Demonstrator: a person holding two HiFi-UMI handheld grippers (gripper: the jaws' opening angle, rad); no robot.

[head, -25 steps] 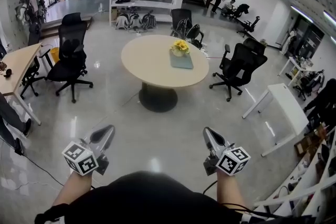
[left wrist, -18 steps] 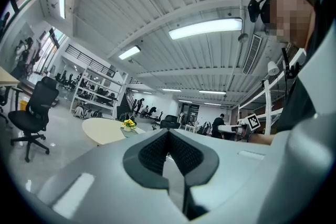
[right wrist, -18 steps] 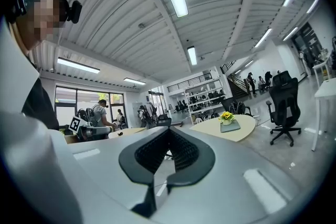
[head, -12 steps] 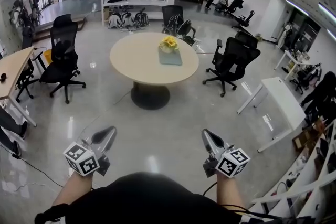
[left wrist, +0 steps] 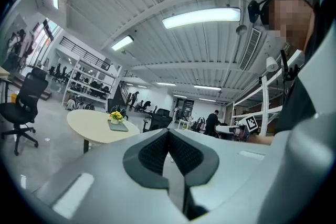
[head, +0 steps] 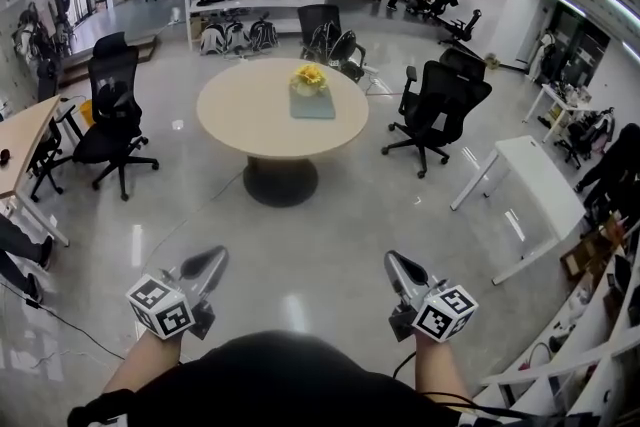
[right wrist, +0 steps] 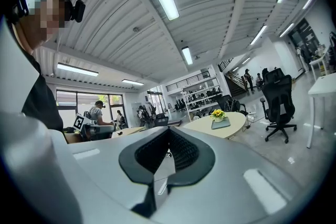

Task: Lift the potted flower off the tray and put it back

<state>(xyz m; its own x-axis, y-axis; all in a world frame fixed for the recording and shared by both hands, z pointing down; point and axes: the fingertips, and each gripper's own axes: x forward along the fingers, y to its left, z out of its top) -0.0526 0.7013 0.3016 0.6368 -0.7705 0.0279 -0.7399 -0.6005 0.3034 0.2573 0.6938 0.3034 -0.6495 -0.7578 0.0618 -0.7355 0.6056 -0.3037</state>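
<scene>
A: Tongs first?

B: Left gripper [head: 210, 261]: jaws pressed together, nothing between them. Right gripper [head: 396, 264]: same, pads meeting, empty. Both are held low and level in front of the person.

A: Target?

B: The yellow potted flower in its small pale pot [head: 309, 77] stands upright at the far end of the flat grey-green rectangular tray [head: 315, 107], on the round beige table [head: 245, 115]. It lies straight ahead across the glossy floor, well apart from both grippers and about midway between their lines. Neither hand judged nearer.

A: Count?

B: Two grippers, one pot, one tray, one table. Lift not yet begun.
</scene>
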